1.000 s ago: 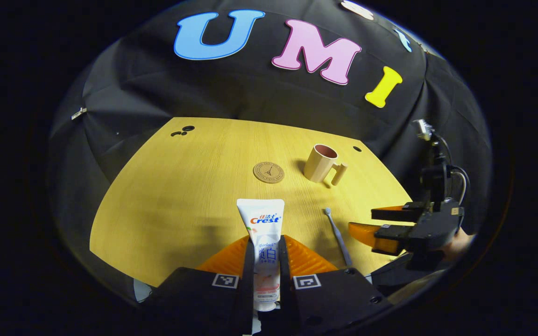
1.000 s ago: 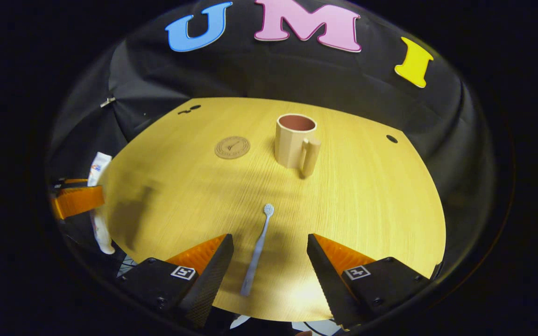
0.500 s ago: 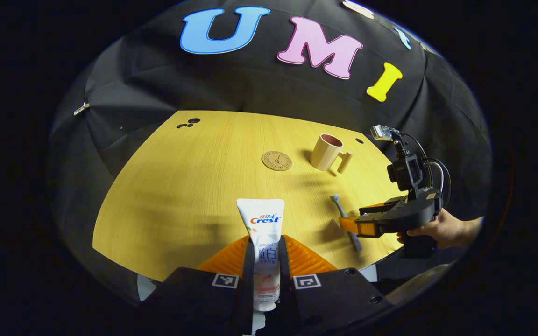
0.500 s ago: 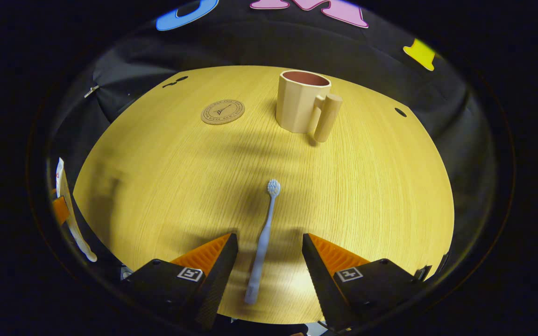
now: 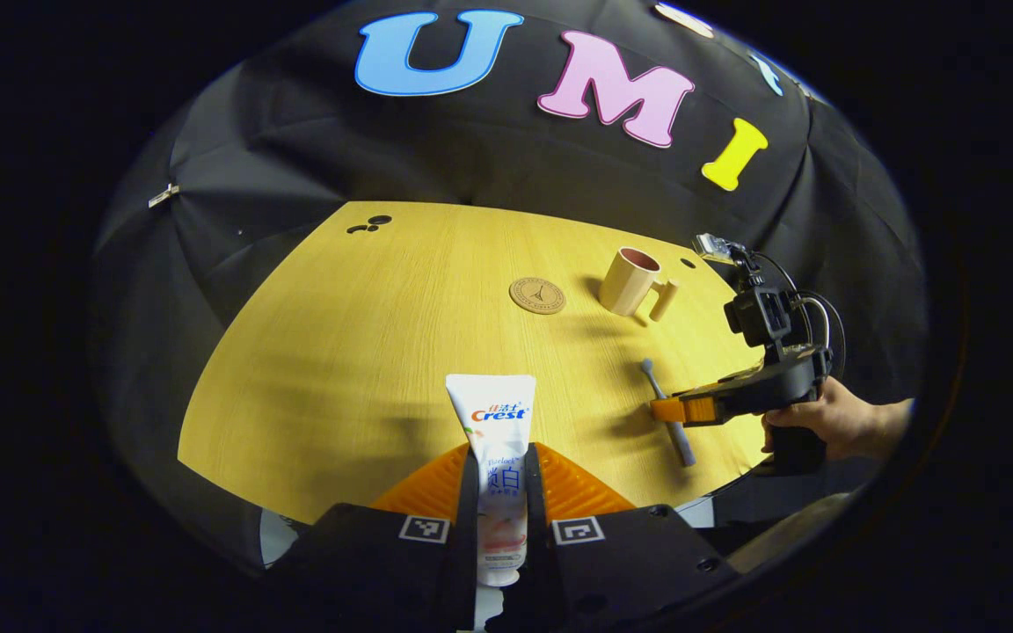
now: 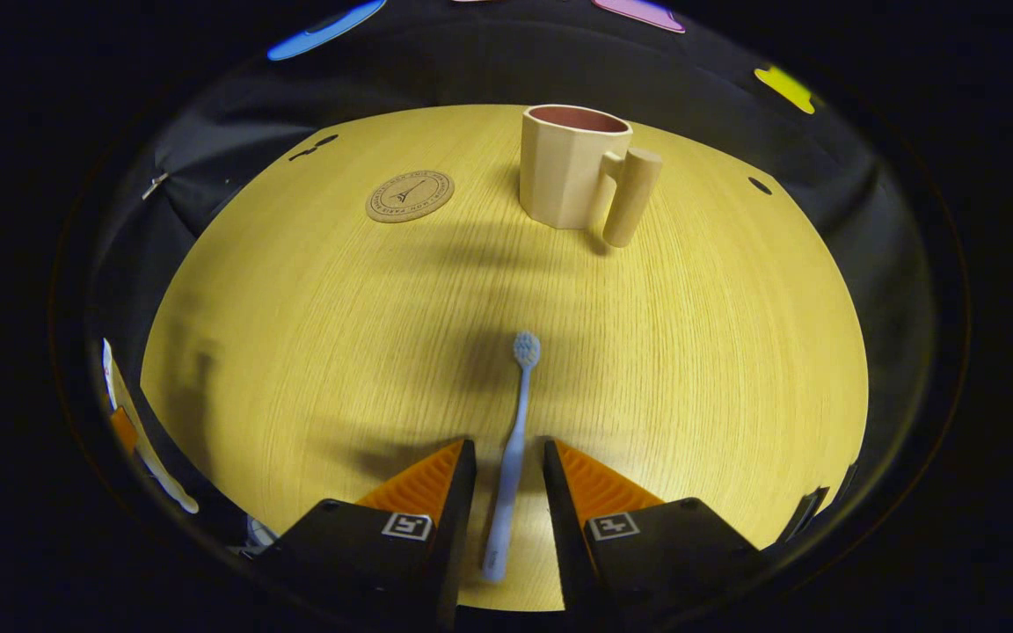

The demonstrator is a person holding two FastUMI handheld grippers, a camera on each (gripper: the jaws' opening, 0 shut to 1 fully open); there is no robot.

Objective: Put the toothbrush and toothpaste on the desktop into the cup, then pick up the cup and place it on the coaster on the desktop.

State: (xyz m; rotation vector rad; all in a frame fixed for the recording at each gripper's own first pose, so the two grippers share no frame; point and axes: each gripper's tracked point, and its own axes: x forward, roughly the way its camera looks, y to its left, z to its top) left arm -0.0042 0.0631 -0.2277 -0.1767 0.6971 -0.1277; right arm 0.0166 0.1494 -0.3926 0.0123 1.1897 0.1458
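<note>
A white toothpaste tube [image 5: 499,413] stands up between the fingers of my left gripper [image 5: 501,453], which is shut on its lower half above the near table edge. A pale blue toothbrush [image 6: 517,413] lies flat on the desktop, bristles pointing away. My right gripper [image 6: 509,447] straddles its handle, the fingers close on either side with a small gap showing. In the left gripper view, that gripper [image 5: 687,410] sits low over the toothbrush [image 5: 658,387], held by a hand [image 5: 823,422]. The beige cup [image 6: 572,171] stands upright, handle to the right. The round cork coaster [image 6: 410,195] lies left of it.
The yellow wooden desktop [image 6: 691,352] has small dark holes at its back left [image 5: 368,225] and back right [image 6: 760,185]. Black cloth walls surround the table. Bare wood lies between the toothbrush and the cup [image 5: 630,280] and around the coaster [image 5: 537,295].
My right gripper came down and forward over the toothbrush, and its fingers narrowed from wide apart to close beside the handle. My left gripper kept hold of the toothpaste tube.
</note>
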